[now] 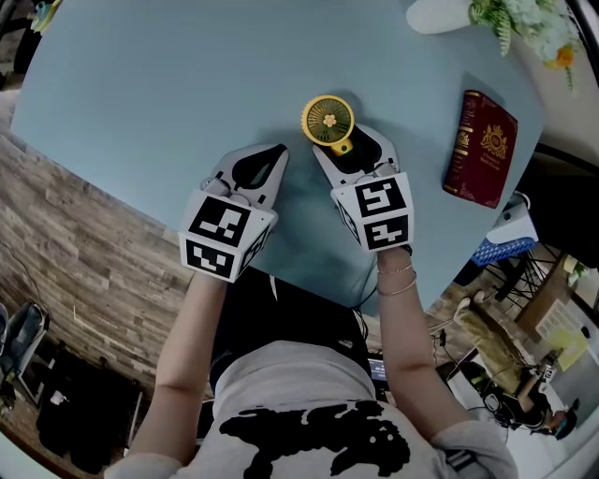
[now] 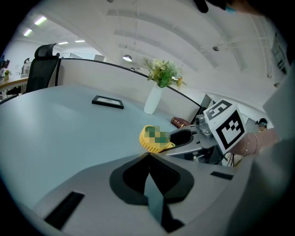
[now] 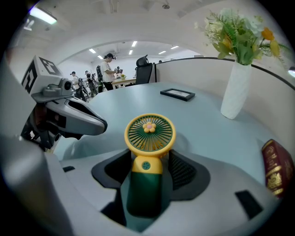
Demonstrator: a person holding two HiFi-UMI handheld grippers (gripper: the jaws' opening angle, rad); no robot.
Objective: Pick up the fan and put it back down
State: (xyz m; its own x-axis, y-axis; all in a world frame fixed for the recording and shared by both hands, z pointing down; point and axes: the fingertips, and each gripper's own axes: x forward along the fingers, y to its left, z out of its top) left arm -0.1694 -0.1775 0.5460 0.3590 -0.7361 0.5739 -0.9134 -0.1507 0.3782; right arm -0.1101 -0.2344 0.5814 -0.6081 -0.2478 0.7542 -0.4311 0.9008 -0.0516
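The small fan has a round yellow head with a green grille, a pink flower hub and a green handle. In the right gripper view the fan stands tilted up, its handle lying between the jaws of my right gripper, which is shut on it near the neck. In the head view my right gripper reaches over the blue-grey table. My left gripper rests just left of the fan, its jaws shut and empty, tips meeting. From the left gripper view the fan sits ahead, with the right gripper beside it.
A dark red book lies to the right. A white vase with flowers stands at the far right; a black frame lies flat farther back. The table's near edge runs just under my wrists. People stand far off.
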